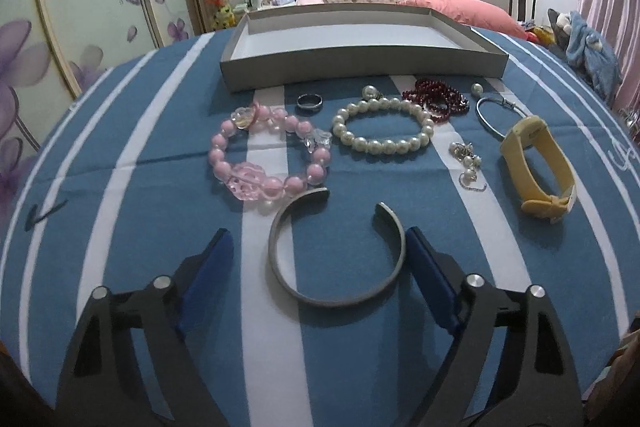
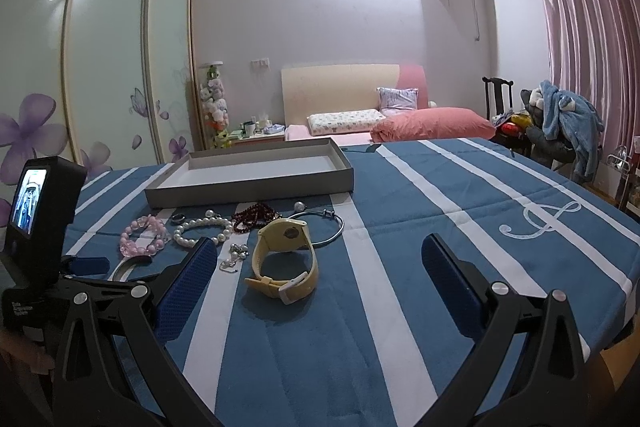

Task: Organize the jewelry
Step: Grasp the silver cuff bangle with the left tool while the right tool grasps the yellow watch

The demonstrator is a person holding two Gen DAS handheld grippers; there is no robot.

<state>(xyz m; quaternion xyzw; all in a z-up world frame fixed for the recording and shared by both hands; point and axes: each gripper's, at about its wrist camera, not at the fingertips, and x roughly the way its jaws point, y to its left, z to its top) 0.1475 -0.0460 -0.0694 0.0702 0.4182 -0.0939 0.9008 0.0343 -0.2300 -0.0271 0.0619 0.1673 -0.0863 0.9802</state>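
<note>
A: What is nearest the left tool [image 1: 316,255]?

B: A grey open cuff bangle [image 1: 335,255] lying flat on the blue-and-white striped tabletop [image 1: 152,211]. The tool's blue pads stand apart, one on each side of the cuff; the right-hand pad is right at the cuff's outer edge, the other well clear of it. Nothing is clamped.

A: And the right tool [image 2: 320,255]?

B: Its pads are wide apart too, with only cloth between them. A yellow watch [image 2: 285,259] lies on its side just ahead, near the left pad.

A: Past the cuff?

B: A pink bead bracelet [image 1: 269,159] touches the cuff's open end. Beside it lies a white pearl bracelet [image 1: 383,125], then a small heap of silver earrings [image 1: 466,161] near the watch. Behind those are a dark ring [image 1: 309,101], a dark red bead string [image 1: 437,98], two loose pearl pieces and a thin silver hoop bangle [image 1: 493,115].

A: Farthest on the tabletop?

B: A shallow grey tray [image 1: 360,65] with a pale inside, holding nothing, just behind the jewelry row. Beyond it stands a bed [image 2: 400,125] with pink bedding.
</note>
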